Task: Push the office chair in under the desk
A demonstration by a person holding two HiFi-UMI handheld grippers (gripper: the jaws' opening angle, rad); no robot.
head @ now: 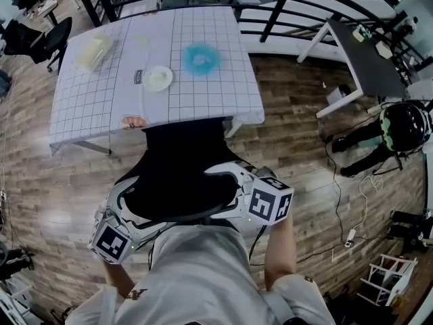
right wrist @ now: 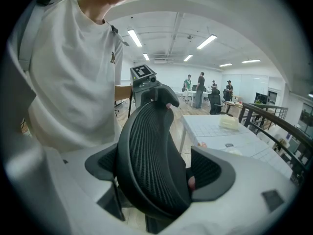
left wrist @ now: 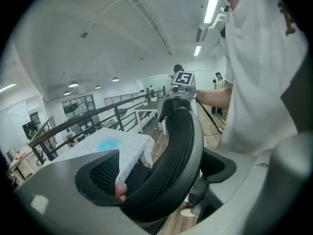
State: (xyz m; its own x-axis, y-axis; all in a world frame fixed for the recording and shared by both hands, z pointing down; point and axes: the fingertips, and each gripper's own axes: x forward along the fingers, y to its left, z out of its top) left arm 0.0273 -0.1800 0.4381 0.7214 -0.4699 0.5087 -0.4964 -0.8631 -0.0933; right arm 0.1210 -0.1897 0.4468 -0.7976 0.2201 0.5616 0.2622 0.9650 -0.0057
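Both pairs of jaws are clamped on the backrest rim of the office chair (head: 177, 175): left gripper (left wrist: 159, 174) at its left end, right gripper (right wrist: 156, 169) at its right end. The chair sits at the near edge of the desk (head: 203, 100). The seat front looks just under the checked cloth (head: 101, 120), the backrest out. We'd push level, equal on both sides, straight in and slow, so it doesn't veer into the desk leg (head: 234, 126). On the desk are a white plate (head: 157, 78), a blue item (head: 201, 59) and a pale box (head: 95, 51). Wood floor (head: 291, 134), railing (head: 274, 9) beyond, cables (head: 338, 202) to the right.
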